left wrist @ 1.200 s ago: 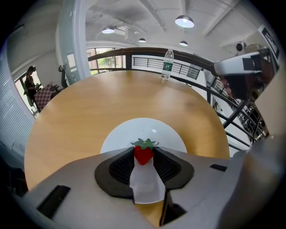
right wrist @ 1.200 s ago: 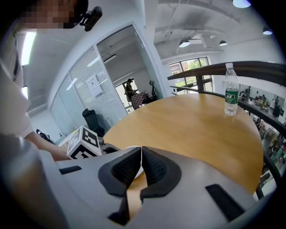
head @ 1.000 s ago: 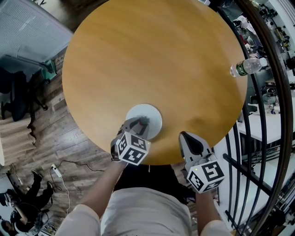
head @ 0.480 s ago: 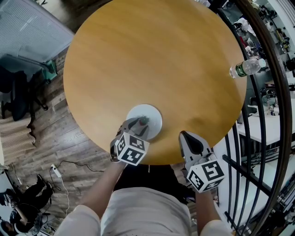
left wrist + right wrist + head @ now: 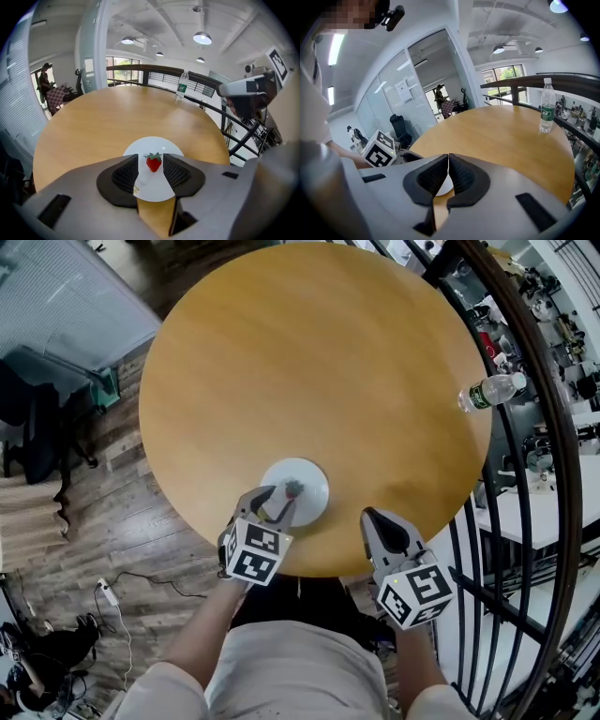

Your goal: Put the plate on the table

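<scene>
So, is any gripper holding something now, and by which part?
Nothing is held. On the left gripper the jaws are closing, with the plate between them, not pressed; the right gripper is shut, empty.

The surface point(image 5: 309, 362) is light wood with a smooth satin finish that catches soft reflections. The plate point(image 5: 154, 143) is white, smooth and faintly glossy, and the strawberry point(image 5: 153, 162) on it is red and shiny. My left gripper point(image 5: 151, 165), its jaws closing with the plate's near rim between them, is matt grey plastic with black ribbed pads. My right gripper point(image 5: 448, 161) looks the same. The bottle point(image 5: 489, 390) is clear plastic. The railing point(image 5: 140, 69) is dark with a dull sheen. The floor point(image 5: 141, 521) is worn grey-brown wood planks.
</scene>
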